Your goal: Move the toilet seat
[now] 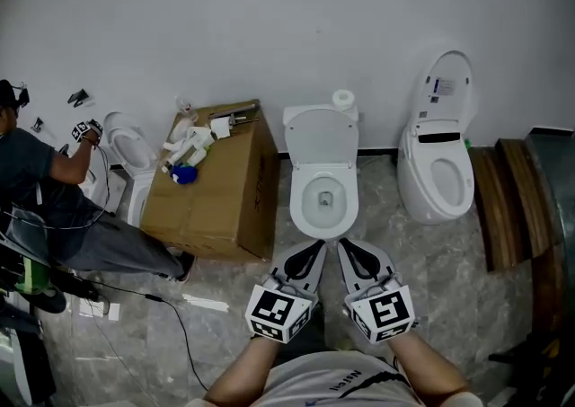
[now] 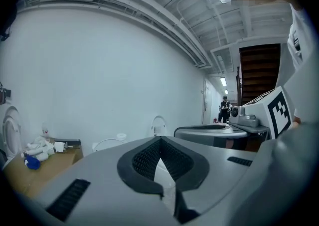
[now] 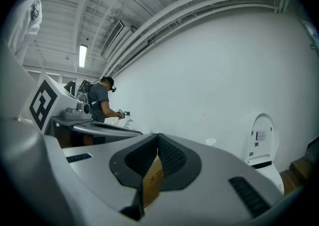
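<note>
both closed, left claw (image 1: 311, 251), right claw (image 1: 352, 251), side by side near toilet (image 1: 304, 203)

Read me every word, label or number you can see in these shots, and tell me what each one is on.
"大卫", roughly, since the strokes are soft: on the side of the cardboard box.
Label on the far-right toilet's raised lid: too small to read.
Print on the wearer's shirt: too blurred to read.

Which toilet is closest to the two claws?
The middle toilet, straight ahead of the left claw and right claw, with a white roll on its tank. The left toilet and right toilet stand off to the sides.
</note>
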Demonstrator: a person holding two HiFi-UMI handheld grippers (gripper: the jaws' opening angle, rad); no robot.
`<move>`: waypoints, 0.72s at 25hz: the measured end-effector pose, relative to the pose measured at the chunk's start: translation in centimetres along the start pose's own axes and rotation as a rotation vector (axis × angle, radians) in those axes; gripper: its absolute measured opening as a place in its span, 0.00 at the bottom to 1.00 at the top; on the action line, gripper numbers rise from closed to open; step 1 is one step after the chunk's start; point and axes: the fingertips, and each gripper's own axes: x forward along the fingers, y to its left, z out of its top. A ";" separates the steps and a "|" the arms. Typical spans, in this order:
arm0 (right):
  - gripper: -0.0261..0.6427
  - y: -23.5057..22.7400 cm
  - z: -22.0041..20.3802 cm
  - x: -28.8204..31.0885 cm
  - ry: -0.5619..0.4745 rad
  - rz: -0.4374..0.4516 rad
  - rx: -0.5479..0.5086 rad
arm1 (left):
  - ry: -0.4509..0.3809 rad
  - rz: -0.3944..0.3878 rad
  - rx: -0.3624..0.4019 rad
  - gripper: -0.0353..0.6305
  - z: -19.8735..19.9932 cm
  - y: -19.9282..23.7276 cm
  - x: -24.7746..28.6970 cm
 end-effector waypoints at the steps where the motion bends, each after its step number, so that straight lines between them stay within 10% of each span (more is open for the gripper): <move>1: 0.06 -0.6 -0.3 1.4 0.007 -0.008 -0.002 | 0.003 -0.005 -0.005 0.07 -0.3 1.3 1.0; 11: 0.06 -7.1 -3.5 16.4 0.068 -0.079 0.089 | 0.091 -0.050 -0.058 0.07 -4.0 15.1 11.6; 18: 0.06 -10.5 -10.6 23.1 0.156 -0.128 0.265 | 0.173 -0.081 -0.263 0.07 -11.1 21.2 17.6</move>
